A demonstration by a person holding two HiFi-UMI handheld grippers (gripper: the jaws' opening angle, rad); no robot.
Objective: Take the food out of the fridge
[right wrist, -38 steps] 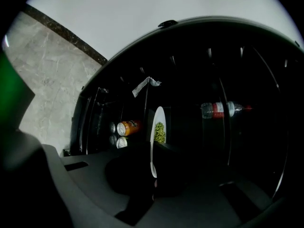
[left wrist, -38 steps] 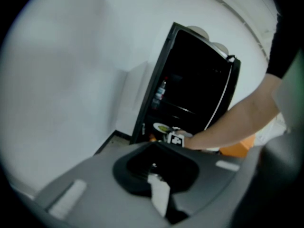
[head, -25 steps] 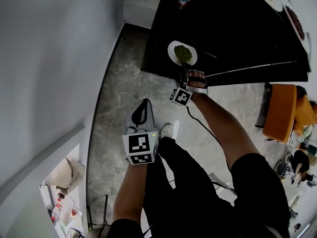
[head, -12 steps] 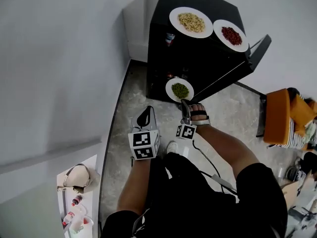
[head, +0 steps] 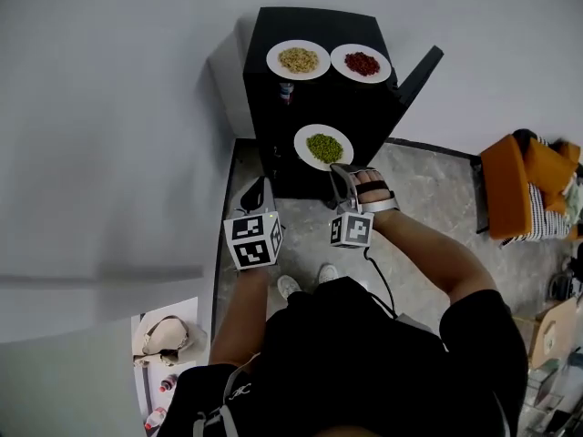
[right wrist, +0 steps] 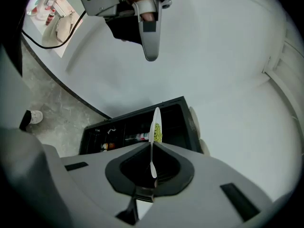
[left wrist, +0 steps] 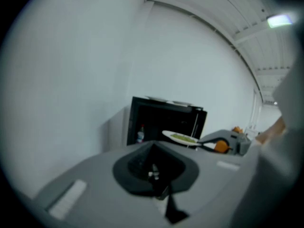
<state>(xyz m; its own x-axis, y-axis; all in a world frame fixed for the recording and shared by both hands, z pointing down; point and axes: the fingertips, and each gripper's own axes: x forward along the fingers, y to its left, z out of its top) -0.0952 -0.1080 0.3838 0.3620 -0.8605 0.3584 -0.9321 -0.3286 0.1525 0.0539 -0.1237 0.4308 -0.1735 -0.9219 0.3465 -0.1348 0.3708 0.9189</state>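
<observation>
Currently I have the right gripper point(right wrist: 152, 148) clenched on the thin rim of a round white plate point(right wrist: 155, 122). The right gripper view shows the plate edge-on, its rim pinched between the two pads. It carries a low heap of small green pieces point(head: 324, 147), pea-like and granular.

From the head view, this plate hangs level in front of the open black fridge point(head: 319, 25), outside the cabinet and lower than its top. The fridge is a small box-shaped unit with a matte black finish. Its door point(head: 419, 73) is swung out to the right side of the view.

Two more round white plates sit side by side on the fridge top. The left plate point(head: 298, 60) holds a pale yellow crumbly food. The right plate point(head: 361, 63) holds dark red pieces.

One small bottle point(head: 286, 91) stands upright inside the fridge at the left front. Its label has a coloured band, too small to read.

My left gripper point(left wrist: 153, 148) has its jaws pressed together with nothing between them. It hangs left of the green plate and apart from the fridge. Each gripper carries a cube with black-and-white square markers point(head: 252, 241).

Floor point(head: 428, 185): grey veined stone, smooth. Wall point(head: 109, 107): plain white.
</observation>
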